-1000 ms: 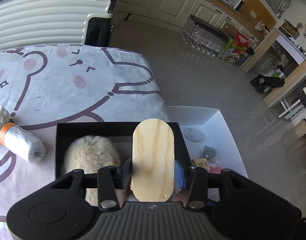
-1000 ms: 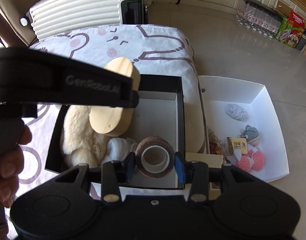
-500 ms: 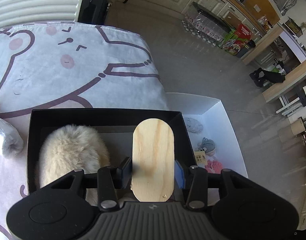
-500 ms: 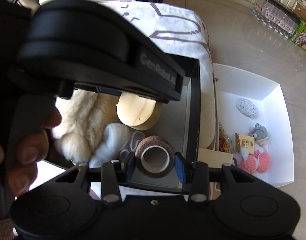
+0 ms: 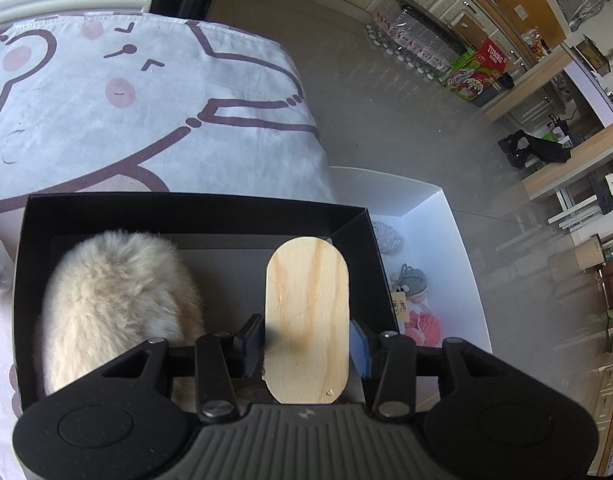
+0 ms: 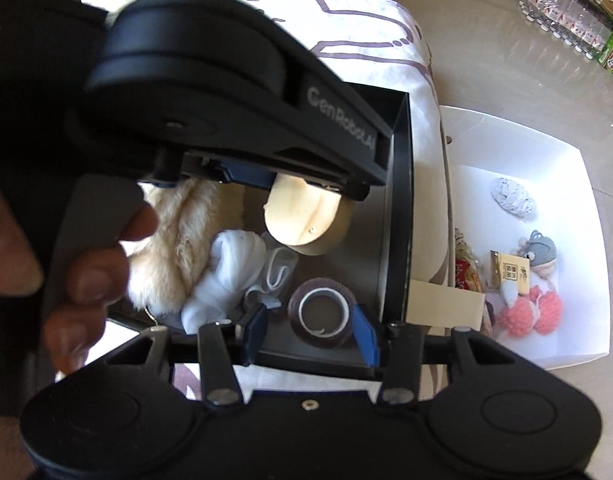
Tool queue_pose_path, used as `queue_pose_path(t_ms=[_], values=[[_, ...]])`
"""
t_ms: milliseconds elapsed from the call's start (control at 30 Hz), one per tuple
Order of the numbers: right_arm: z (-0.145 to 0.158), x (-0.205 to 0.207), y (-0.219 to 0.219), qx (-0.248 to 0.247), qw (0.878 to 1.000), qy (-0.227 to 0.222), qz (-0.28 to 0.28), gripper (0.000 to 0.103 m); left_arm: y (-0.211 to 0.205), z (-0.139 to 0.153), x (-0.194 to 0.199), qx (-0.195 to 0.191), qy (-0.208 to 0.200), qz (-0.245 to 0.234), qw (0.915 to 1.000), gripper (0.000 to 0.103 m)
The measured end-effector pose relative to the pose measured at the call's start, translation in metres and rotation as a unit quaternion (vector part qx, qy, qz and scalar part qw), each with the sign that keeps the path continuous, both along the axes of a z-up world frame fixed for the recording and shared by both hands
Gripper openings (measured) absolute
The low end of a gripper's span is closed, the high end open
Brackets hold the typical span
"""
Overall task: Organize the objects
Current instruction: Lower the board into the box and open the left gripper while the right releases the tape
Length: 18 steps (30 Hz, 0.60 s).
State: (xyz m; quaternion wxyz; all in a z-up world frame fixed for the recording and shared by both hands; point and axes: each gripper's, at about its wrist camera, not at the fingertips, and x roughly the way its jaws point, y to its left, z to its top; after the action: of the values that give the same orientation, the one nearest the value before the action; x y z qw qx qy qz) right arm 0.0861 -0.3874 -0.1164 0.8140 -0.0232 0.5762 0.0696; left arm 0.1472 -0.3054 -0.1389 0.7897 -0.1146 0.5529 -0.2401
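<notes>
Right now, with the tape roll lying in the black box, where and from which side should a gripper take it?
From above, across the outer rim. The tape roll lies flat, hole up, on the black box floor, and the right gripper already straddles it with open jaws. The white cloth crowds its left.

Box (image 6: 400, 208) sits on bed (image 5: 154, 100); inside it, fur piece (image 5: 118, 304) left, wooden block (image 5: 306, 320) right, tape roll (image 6: 321, 312) nearest, cloth bundle (image 6: 222, 276) between. Tray (image 6: 566, 168) on floor, right of bed.

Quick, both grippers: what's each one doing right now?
Left gripper: shut on the wooden box.
Right gripper: open around the tape roll, not clamping.
</notes>
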Motion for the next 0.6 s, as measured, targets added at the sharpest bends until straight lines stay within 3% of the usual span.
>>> queue_pose_path(t_ms=[233, 300, 400, 533, 600], values=[[0.014, -0.012, -0.003, -0.028, 0.999, -0.018, 0.014, 0.038, -0.008, -0.007, 0.002, -0.003, 0.014, -0.002, 0.9999, 0.046], [0.015, -0.015, -0.006, -0.03, 0.999, -0.019, 0.008, 0.026, -0.012, -0.009, 0.0, 0.001, 0.016, -0.007, 0.9998, 0.046], [0.015, -0.017, -0.009, -0.027, 0.999, -0.022, 0.007, 0.023, -0.017, -0.012, -0.002, 0.009, 0.018, -0.012, 0.9997, 0.046], [0.018, -0.02, -0.007, -0.033, 0.999, -0.029, 0.013, 0.021, -0.02, -0.01, -0.004, 0.025, 0.008, -0.015, 0.9995, 0.06], [0.019, -0.021, -0.008, -0.03, 0.999, -0.032, 0.008, 0.019, -0.018, -0.008, -0.003, 0.023, 0.006, -0.015, 0.9996, 0.062]])
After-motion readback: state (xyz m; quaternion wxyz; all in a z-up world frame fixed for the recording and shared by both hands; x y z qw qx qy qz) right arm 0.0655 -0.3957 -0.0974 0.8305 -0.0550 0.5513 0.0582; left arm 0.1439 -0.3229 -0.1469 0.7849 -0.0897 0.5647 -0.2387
